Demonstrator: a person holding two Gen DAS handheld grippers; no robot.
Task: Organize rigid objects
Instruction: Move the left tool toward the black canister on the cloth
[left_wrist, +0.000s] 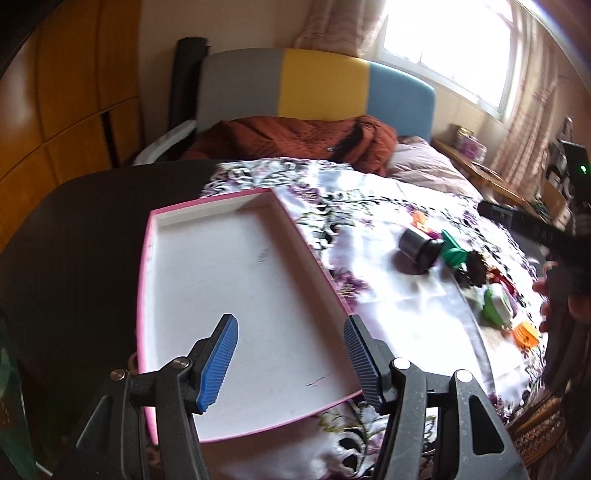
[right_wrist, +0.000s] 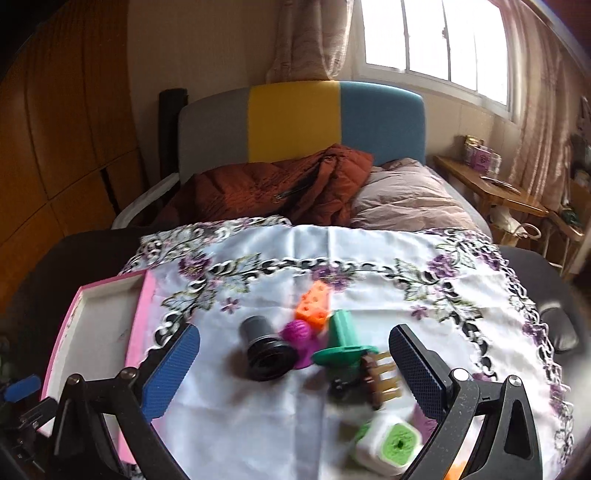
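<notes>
Hovering open-jawed, left gripper (left_wrist: 291, 354) over tray (left_wrist: 177, 221), right gripper (right_wrist: 295, 373) over toys (right_wrist: 314, 332).

Daylight came from the window (right_wrist: 436, 48) at the upper right of both frames, and its panes were blown out to plain white, with a soft glare spreading over the curtain (right_wrist: 310, 37) beside it. The white cloth (left_wrist: 402, 295) took this light strongly and lost detail in the left wrist view. The left side of each frame was dimmer, with the wooden wardrobe (left_wrist: 66, 110) in warm shade. Small soft shadows lay beside the toys (right_wrist: 295, 343) at the centre of the right wrist view. Both pictures were blurred by motion, most at the lower right. The fisheye bent straight lines, and the corners were dark.
</notes>
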